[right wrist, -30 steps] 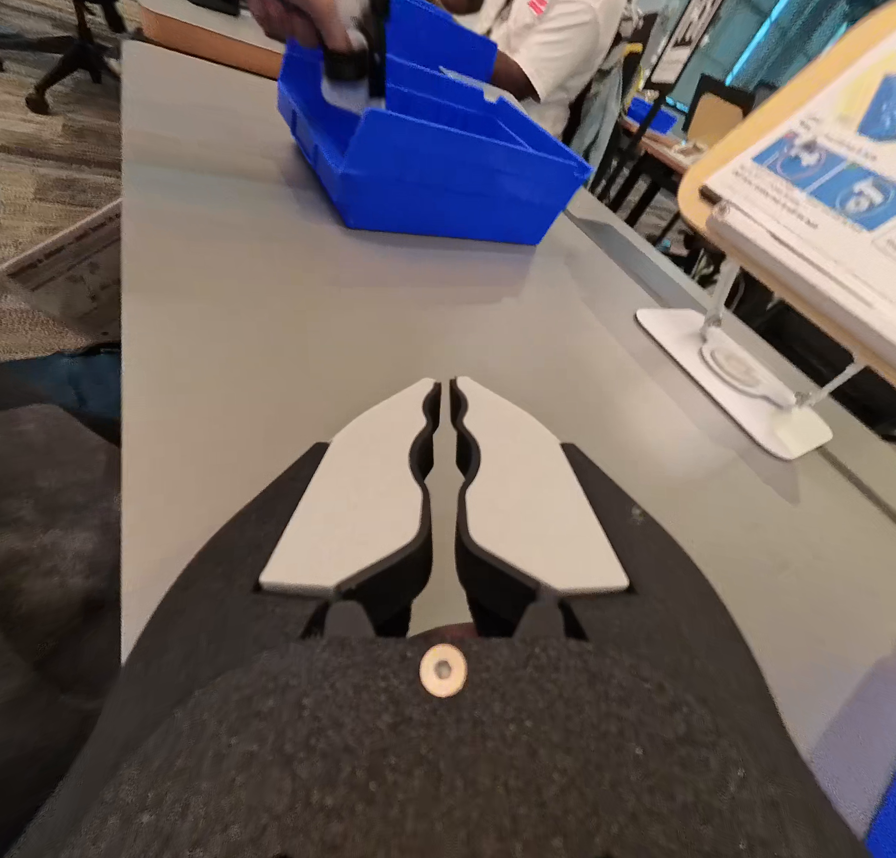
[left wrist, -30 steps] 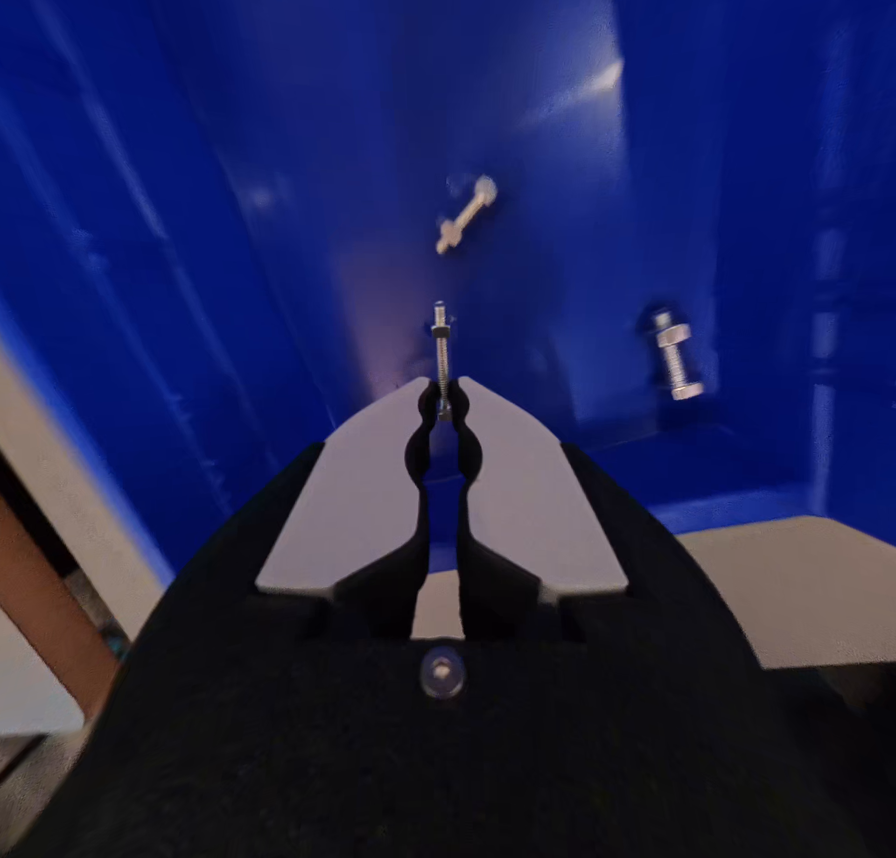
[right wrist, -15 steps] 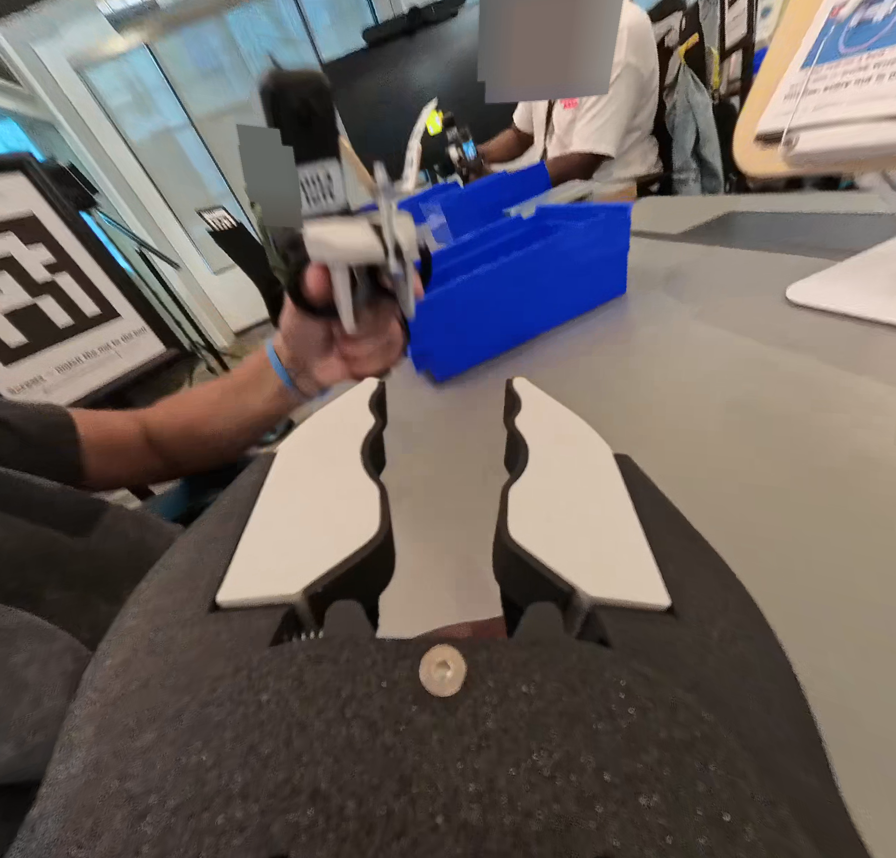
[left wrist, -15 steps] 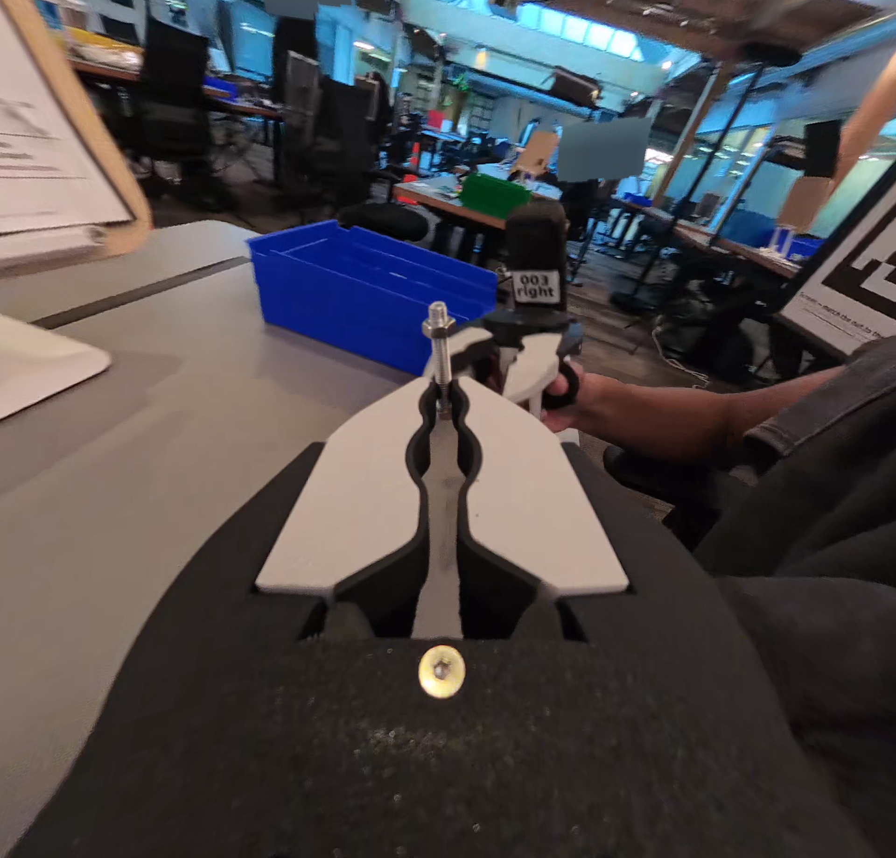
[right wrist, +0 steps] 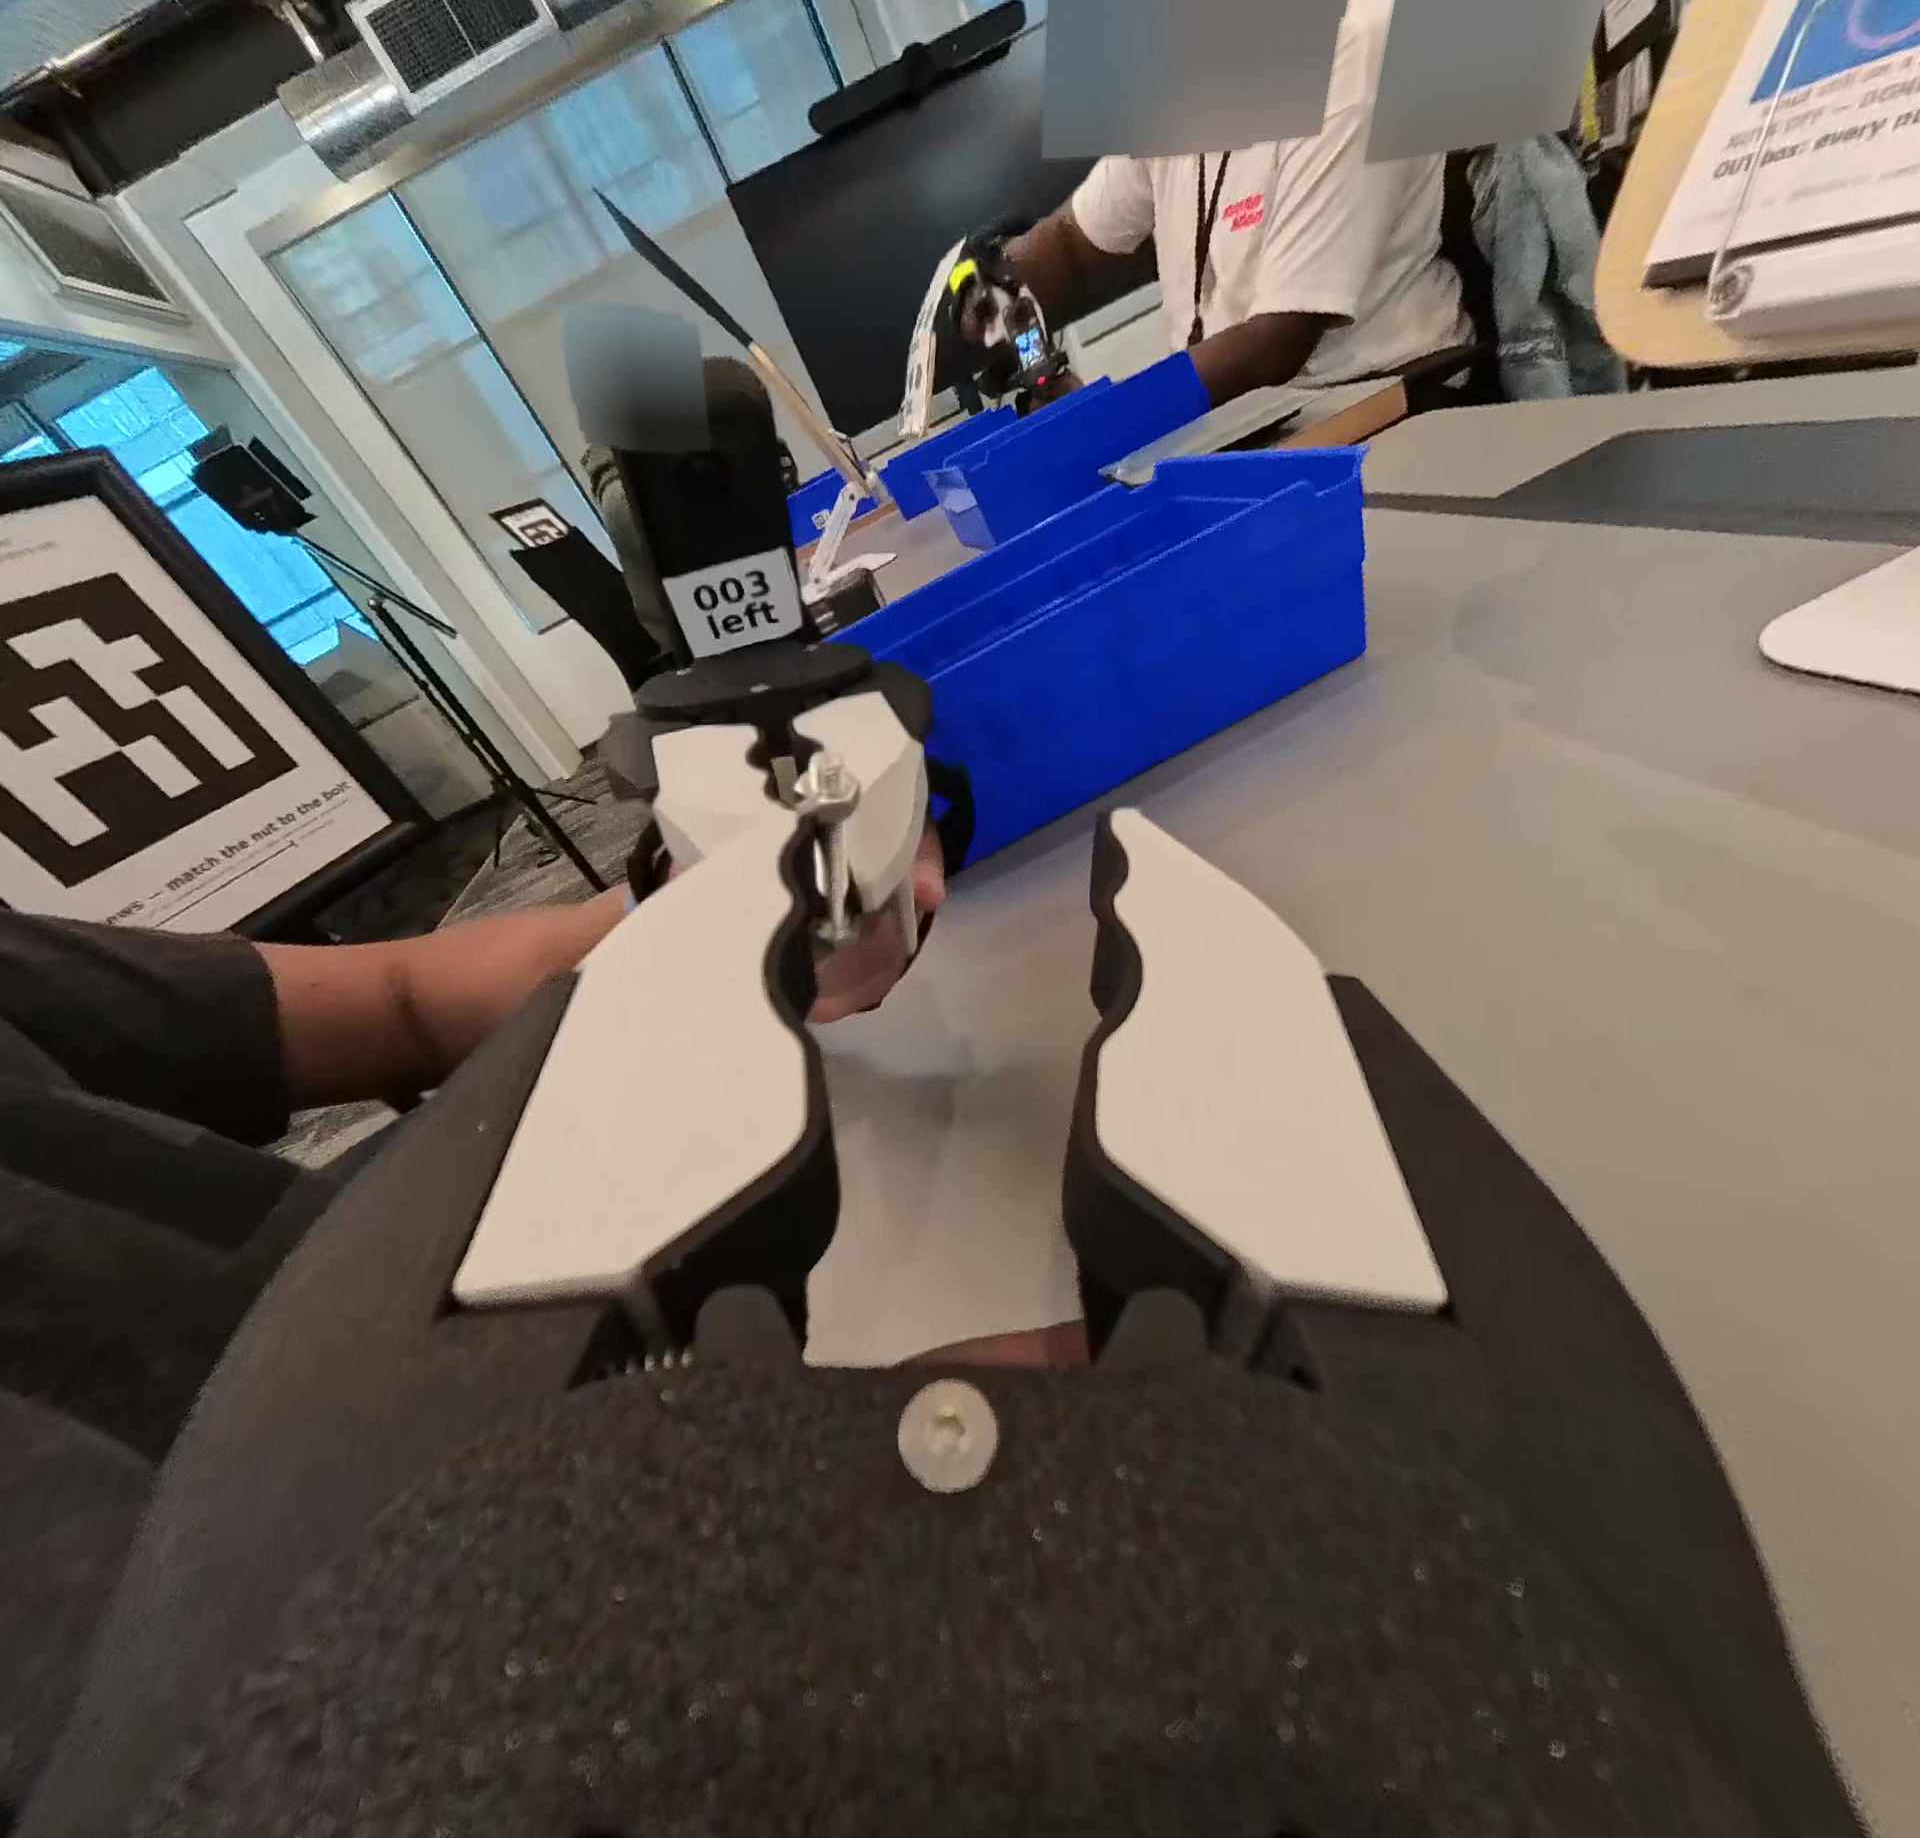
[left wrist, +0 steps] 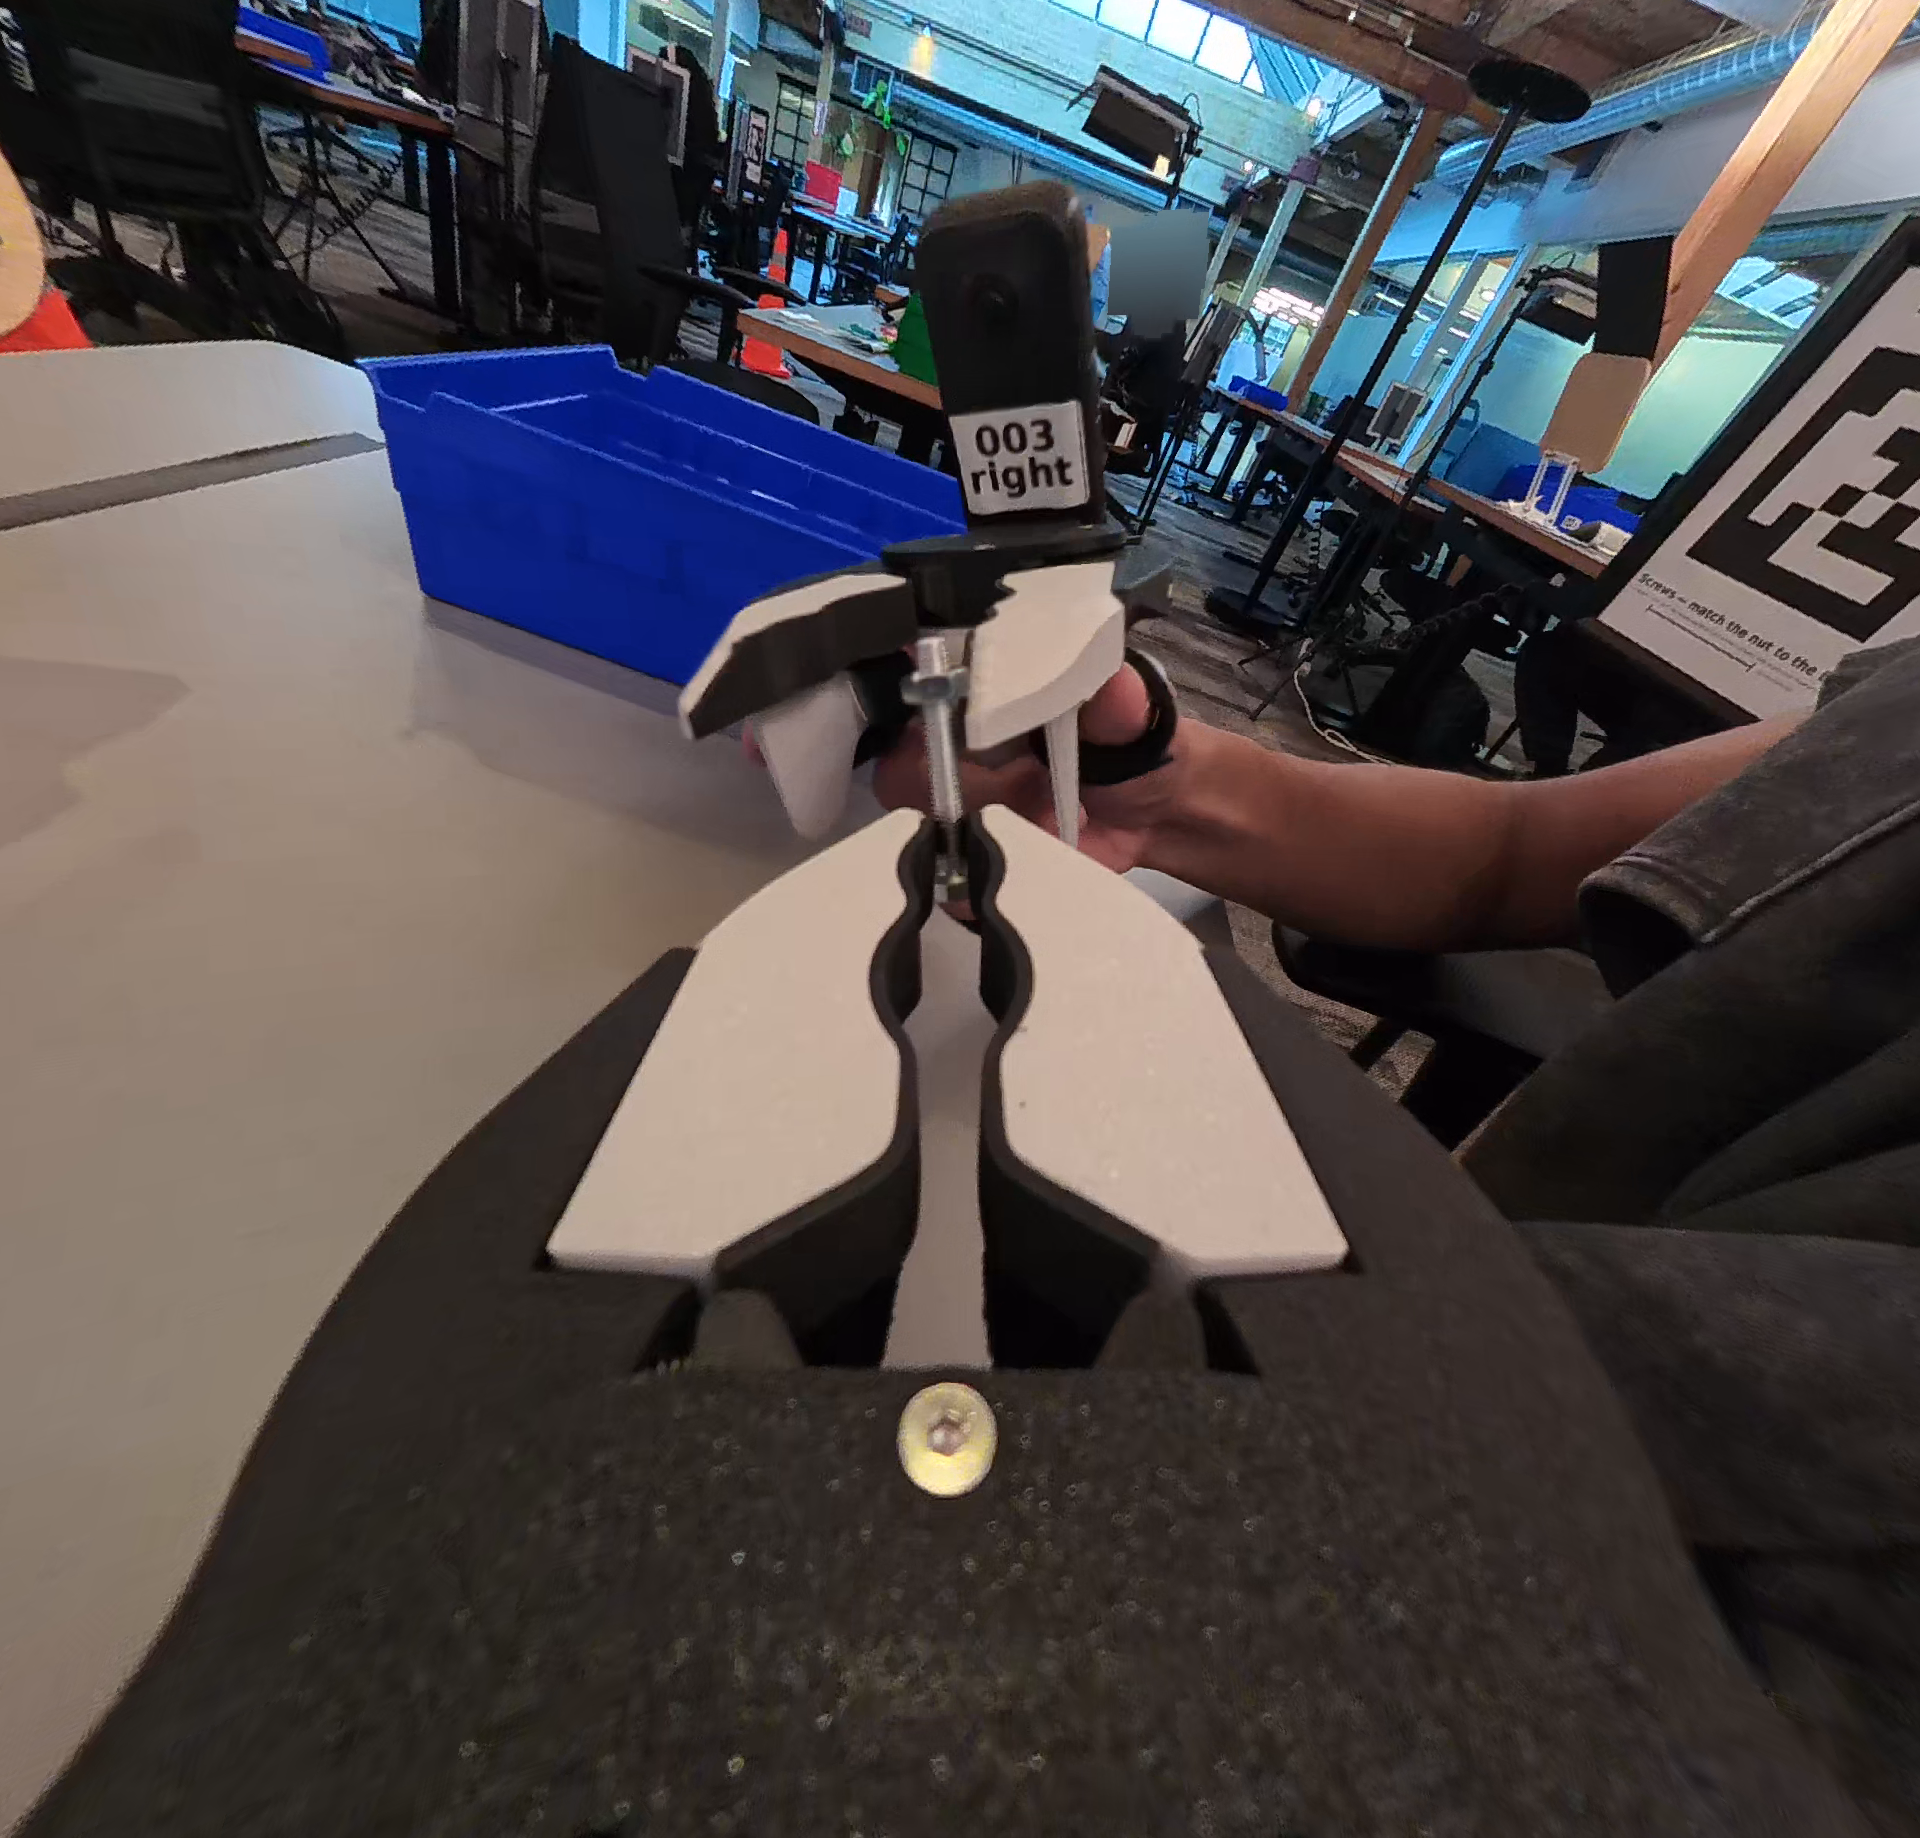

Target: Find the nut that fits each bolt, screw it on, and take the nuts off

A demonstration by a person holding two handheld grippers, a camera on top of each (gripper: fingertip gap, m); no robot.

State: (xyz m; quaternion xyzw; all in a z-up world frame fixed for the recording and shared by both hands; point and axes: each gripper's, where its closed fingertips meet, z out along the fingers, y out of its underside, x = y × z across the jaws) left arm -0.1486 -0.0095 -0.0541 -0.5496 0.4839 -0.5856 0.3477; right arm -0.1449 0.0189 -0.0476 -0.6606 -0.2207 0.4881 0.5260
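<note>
My left gripper [left wrist: 948,838] is shut on the lower end of a thin steel bolt [left wrist: 943,749], which stands upright above the table. A small nut [left wrist: 932,689] sits near the bolt's top. My right gripper [right wrist: 951,843] is open and empty, facing the left one. In the left wrist view its white fingers [left wrist: 1039,645] stand on either side of the bolt's upper end. In the right wrist view the bolt [right wrist: 831,858] and nut [right wrist: 826,796] show just inside my left fingertip, held by the other gripper's fingers [right wrist: 707,801].
A blue bin [left wrist: 623,510] stands on the grey table [left wrist: 260,905] behind the grippers; it also shows in the right wrist view [right wrist: 1143,635]. A white stand base [right wrist: 1860,635] is at the right. A framed black-and-white sign [left wrist: 1829,500] stands beyond the table edge. Only a small space, under 4 cm, lies between the two pairs of fingers.
My left gripper lifted the bolt out of the blue bin and swung round to face the right gripper. The right gripper opened and moved close to the bolt's top.
</note>
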